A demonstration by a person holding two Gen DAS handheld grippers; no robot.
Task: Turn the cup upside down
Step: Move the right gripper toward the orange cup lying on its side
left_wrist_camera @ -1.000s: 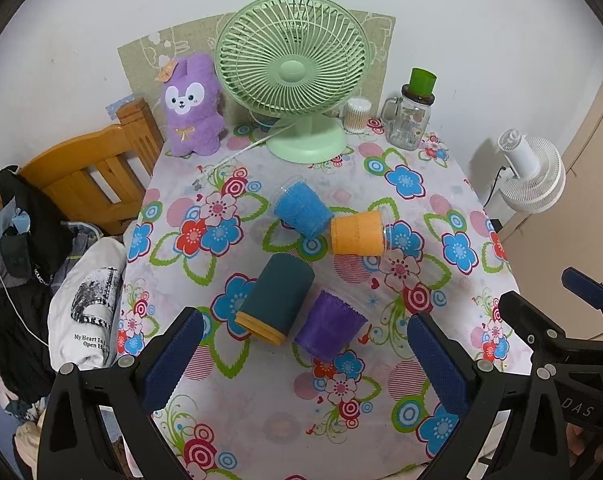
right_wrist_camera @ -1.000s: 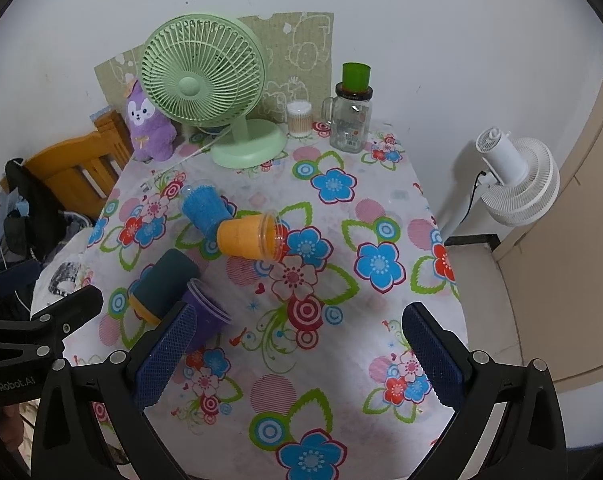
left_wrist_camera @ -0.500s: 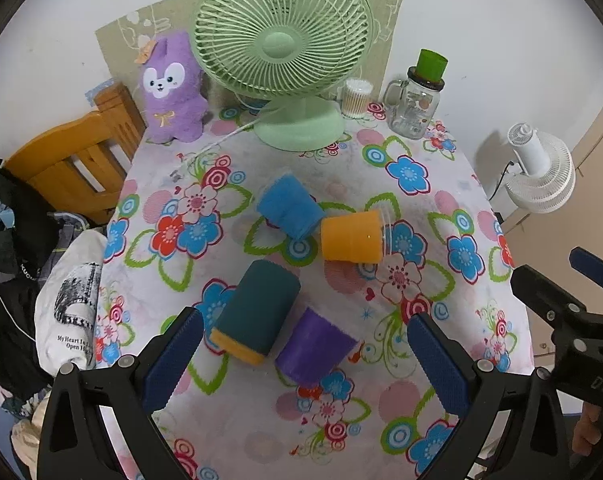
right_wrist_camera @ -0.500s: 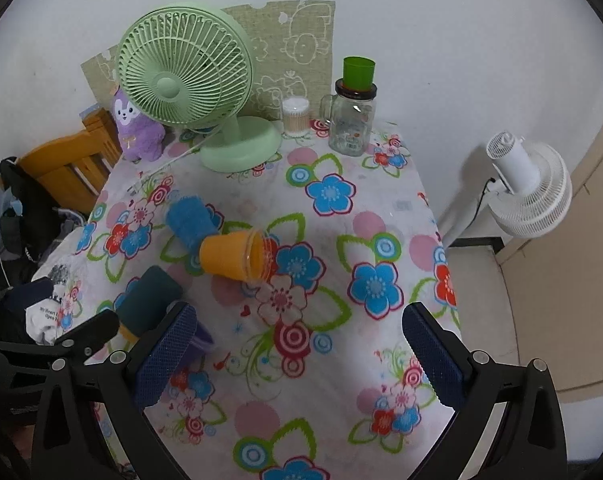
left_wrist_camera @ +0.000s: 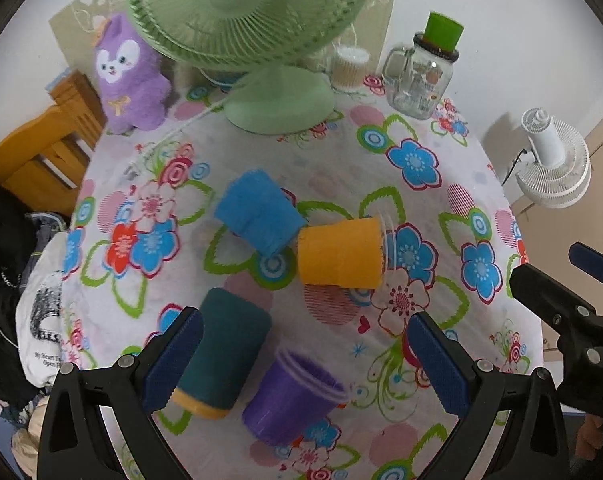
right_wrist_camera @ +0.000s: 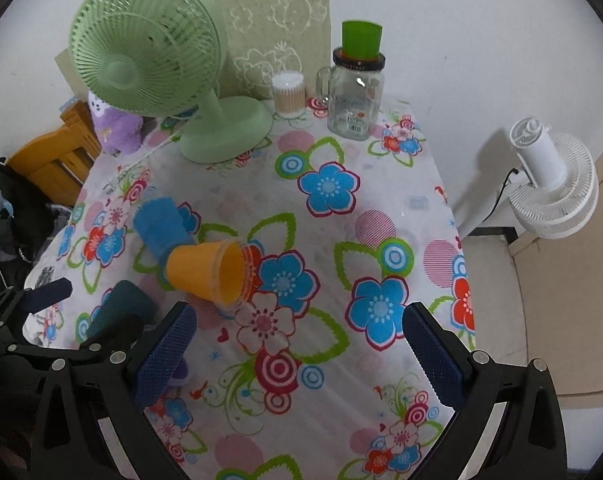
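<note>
Purple cup (left_wrist_camera: pixel 291 396) lies on its side between your left gripper's (left_wrist_camera: pixel 301 364) spread, empty jaws — framed for grasping; right gripper (right_wrist_camera: pixel 297 356) gapes idle.

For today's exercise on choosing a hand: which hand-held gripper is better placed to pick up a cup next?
Left. The left hand-held gripper is open, framing the purple cup and teal cup; the right hand-held gripper faces bare tablecloth.

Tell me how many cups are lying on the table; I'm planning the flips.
4, all on their sides: blue cup nearest the green fan, orange cup touching it on the right, teal cup and purple cup between the open left gripper's fingers. None seems hidden.
</note>
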